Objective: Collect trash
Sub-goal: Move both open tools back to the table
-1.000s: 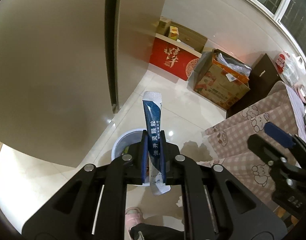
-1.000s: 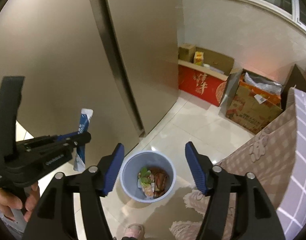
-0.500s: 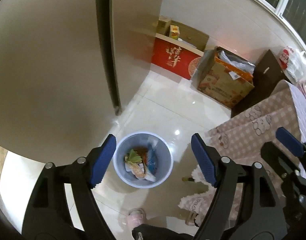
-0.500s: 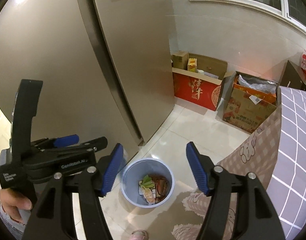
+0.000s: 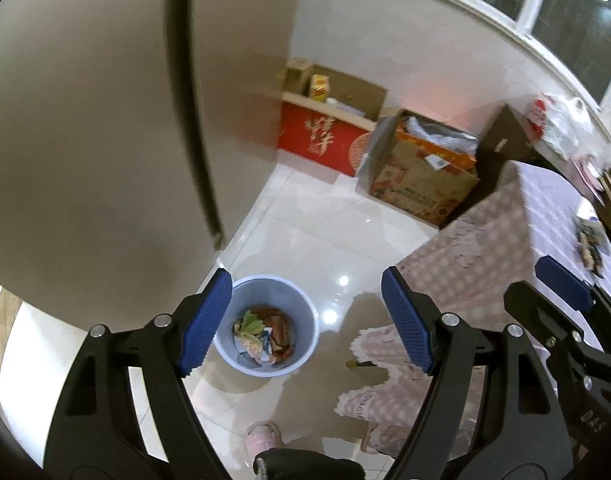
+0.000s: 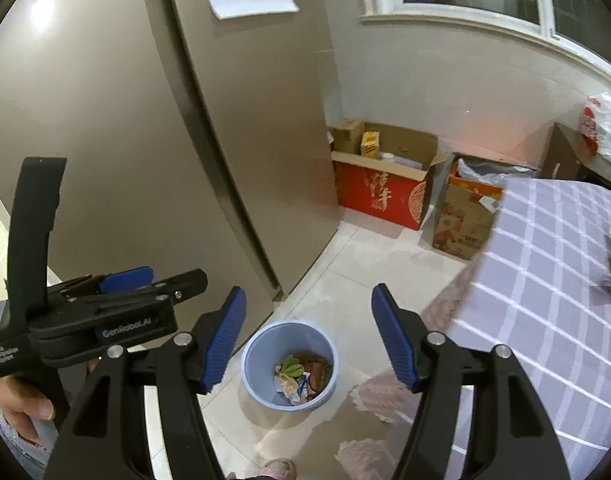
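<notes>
While I hold my left hand-held gripper (image 5: 305, 316) above the floor (image 5: 305, 232), its blue pads stand wide apart with nothing between them, and the bin (image 5: 305, 320) sits on the tiles below, showing in the gap nearer the left pad. The trash (image 5: 265, 334) lies inside the bin: a green leaf, wrappers and a blue-and-white packet, all heaped together. My right hand-held gripper (image 6: 307, 332) is likewise spread apart and bare, with the same bin below its gap, the fridge (image 6: 105, 120) to the left and the cloth-covered table (image 6: 545, 280) to the right.
</notes>
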Tool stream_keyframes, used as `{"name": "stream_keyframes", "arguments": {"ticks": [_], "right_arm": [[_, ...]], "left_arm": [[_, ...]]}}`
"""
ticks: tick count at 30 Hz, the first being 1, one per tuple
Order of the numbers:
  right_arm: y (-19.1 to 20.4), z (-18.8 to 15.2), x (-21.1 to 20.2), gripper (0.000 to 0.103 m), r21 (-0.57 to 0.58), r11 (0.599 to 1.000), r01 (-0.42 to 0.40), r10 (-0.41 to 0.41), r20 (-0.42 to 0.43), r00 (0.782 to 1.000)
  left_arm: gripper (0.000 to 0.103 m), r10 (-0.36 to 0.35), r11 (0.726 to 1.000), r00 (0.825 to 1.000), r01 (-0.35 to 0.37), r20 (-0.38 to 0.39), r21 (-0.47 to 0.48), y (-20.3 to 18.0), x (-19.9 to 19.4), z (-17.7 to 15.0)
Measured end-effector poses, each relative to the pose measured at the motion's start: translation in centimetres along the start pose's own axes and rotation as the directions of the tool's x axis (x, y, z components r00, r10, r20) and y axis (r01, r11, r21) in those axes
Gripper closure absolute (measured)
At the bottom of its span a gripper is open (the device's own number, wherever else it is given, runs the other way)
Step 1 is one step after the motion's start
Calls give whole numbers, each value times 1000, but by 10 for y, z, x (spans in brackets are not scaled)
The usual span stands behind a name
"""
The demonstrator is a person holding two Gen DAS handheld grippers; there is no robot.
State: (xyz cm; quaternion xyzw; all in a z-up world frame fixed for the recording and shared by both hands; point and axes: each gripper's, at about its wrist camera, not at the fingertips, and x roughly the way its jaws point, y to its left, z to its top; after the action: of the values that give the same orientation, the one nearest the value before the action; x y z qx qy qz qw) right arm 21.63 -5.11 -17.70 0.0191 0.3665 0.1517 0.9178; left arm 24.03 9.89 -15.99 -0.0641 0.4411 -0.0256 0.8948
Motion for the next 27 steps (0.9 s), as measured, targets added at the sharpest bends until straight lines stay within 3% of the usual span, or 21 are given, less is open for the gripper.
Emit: {"name": "stream_keyframes", "arguments": {"ticks": [6,11,17,21,23,27], "right_arm": [[-56,-3,-54,38,64,996,62,-65,51,997],[-125,-15,-100,37,140,977,160,-172,75,982],[-208,-32,-136,37,232,934,270,-291,58,955],[-255,-40,-144,37,293,909,295,-318,31,948],[-274,-40,-139,37,316,901,298,-317,12,948],[-303,-42,-120,37,365,896,255,-266,-20,964]], "left_arm": [[27,-99,991,995,97,22,91,-76,-19,-1],[27,-239,959,971,238,-6,152,-157,-19,-2],[27,-308,921,951,308,-37,239,-246,-7,-5],[27,-356,905,932,363,-72,219,-278,11,0],[27,-355,907,930,367,-90,208,-292,26,4],[36,-363,908,923,381,-130,173,-308,52,7]]}}
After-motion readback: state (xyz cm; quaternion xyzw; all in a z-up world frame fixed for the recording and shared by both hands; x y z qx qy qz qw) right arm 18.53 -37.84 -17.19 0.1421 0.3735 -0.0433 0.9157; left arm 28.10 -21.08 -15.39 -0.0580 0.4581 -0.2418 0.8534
